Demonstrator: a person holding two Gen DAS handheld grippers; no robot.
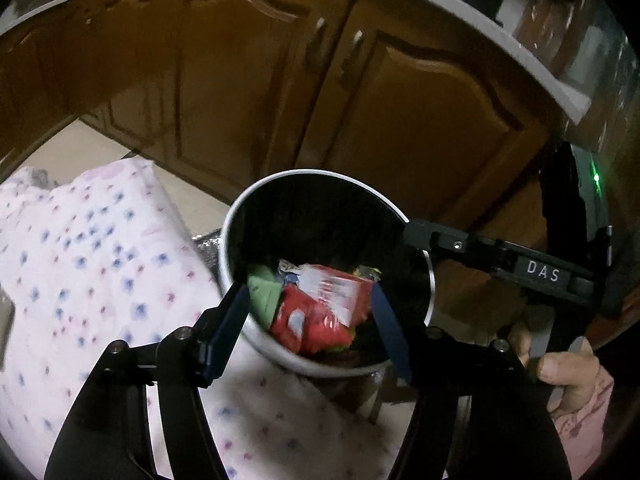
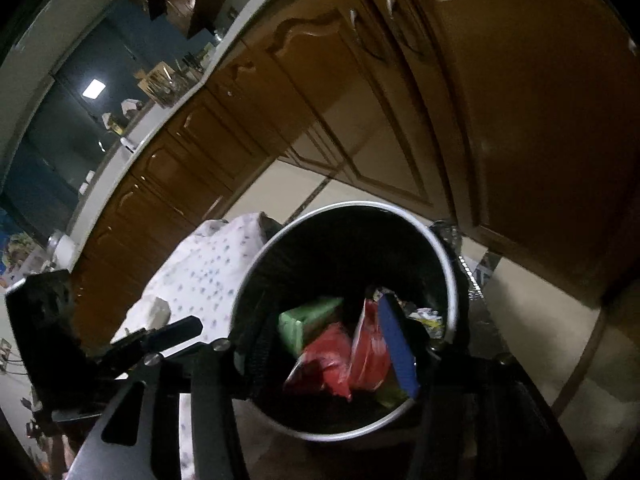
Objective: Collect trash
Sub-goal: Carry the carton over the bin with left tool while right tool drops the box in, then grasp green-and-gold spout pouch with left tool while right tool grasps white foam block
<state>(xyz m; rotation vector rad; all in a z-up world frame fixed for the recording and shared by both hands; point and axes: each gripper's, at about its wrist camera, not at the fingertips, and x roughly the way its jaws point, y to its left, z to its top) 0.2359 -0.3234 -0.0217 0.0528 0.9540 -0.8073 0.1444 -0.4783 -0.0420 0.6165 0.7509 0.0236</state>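
A round bin with a pale rim (image 1: pixel 240 208) and dark inside stands below both grippers; it also shows in the right wrist view (image 2: pixel 448 264). Inside lie a red wrapper (image 1: pixel 320 316), a green packet (image 1: pixel 264 292) and other scraps; the red wrapper (image 2: pixel 340 352) and green packet (image 2: pixel 304 320) show in the right wrist view too. My left gripper (image 1: pixel 310 332) is open and empty over the bin's near rim. My right gripper (image 2: pixel 324 340) is open and empty above the bin, with one blue finger (image 2: pixel 396 340) over the trash. The right gripper's body (image 1: pixel 540 274) reaches to the bin's right rim.
A white cloth with small blue and pink flowers (image 1: pixel 100 260) lies left of the bin. Brown wooden cupboard doors (image 1: pixel 420 120) stand close behind under a pale counter edge (image 1: pixel 500 36). Pale floor tiles (image 2: pixel 540 320) lie right of the bin. A hand (image 1: pixel 568 372) holds the right gripper.
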